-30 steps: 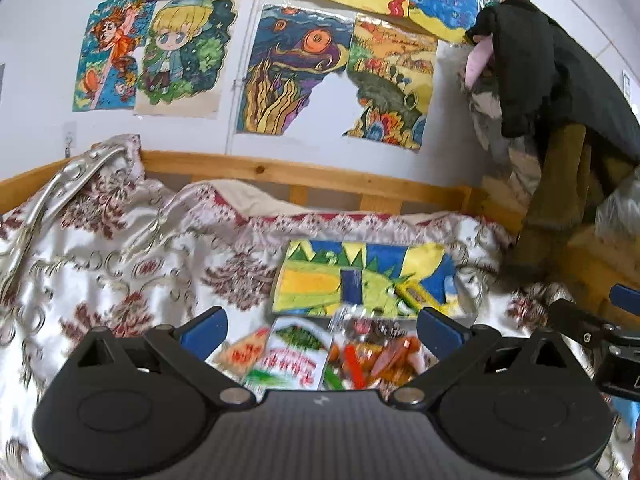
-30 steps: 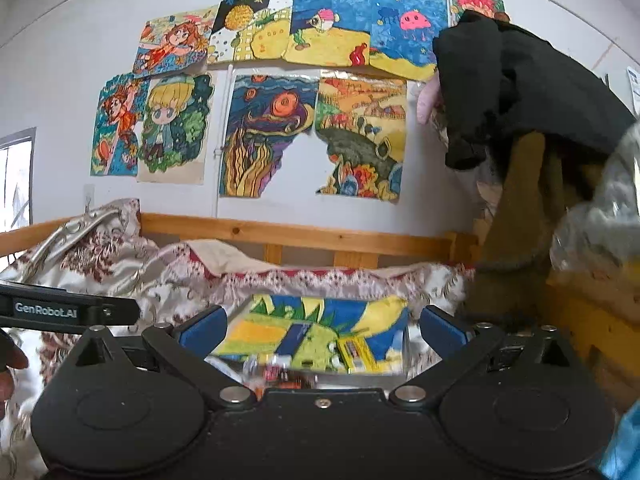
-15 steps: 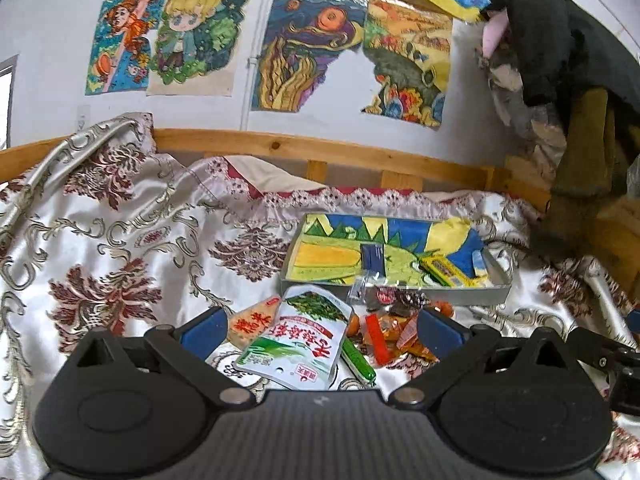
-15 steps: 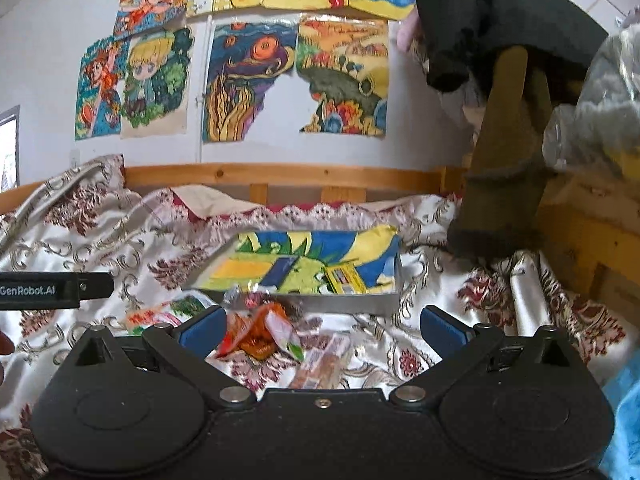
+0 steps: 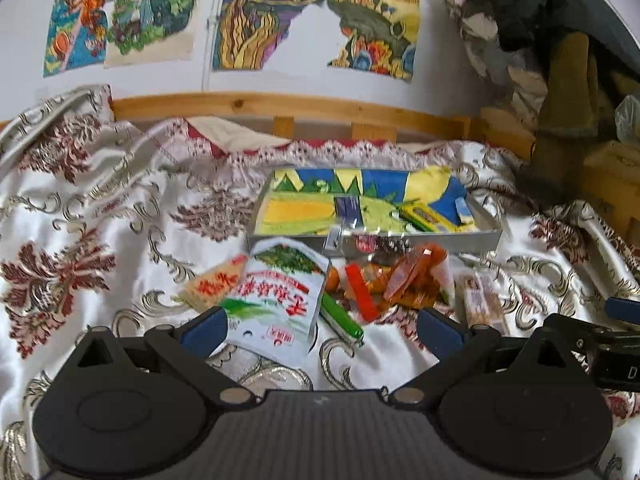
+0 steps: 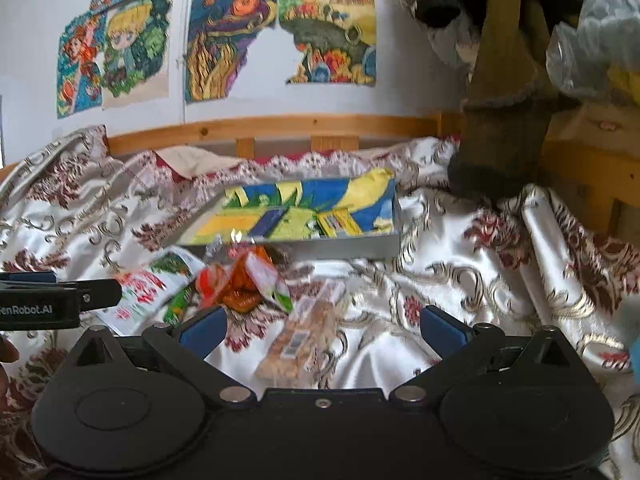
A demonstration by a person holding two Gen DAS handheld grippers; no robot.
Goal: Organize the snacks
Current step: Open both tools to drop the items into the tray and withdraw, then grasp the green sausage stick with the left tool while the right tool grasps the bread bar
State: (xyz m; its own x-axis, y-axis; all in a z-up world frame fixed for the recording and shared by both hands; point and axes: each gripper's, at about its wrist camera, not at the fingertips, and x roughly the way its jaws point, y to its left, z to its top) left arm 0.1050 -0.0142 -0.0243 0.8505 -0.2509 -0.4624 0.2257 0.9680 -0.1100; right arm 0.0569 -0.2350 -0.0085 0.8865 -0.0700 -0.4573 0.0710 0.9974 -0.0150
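Observation:
A pile of snacks lies on the bed's patterned quilt in front of a shallow grey box (image 5: 486, 236) lined with a colourful drawing. The pile holds a white and green bag (image 5: 280, 300), an orange triangular pack (image 5: 212, 284), a green stick (image 5: 340, 316), orange and red packets (image 5: 404, 280) and a clear cracker pack (image 5: 480, 304). My left gripper (image 5: 320, 328) is open just above the white and green bag. My right gripper (image 6: 322, 326) is open above the cracker pack (image 6: 308, 336). The box (image 6: 352, 246) also shows in the right wrist view.
A wooden bed rail (image 5: 280, 108) runs along the wall under several drawings. Clothes hang at the right (image 6: 504, 128). The other gripper's body shows at the right edge of the left view (image 5: 600, 348) and at the left edge of the right view (image 6: 48, 300).
Both grippers have tilted down and moved closer to the bed, so the snack pile came into full view. Both stay open and empty.

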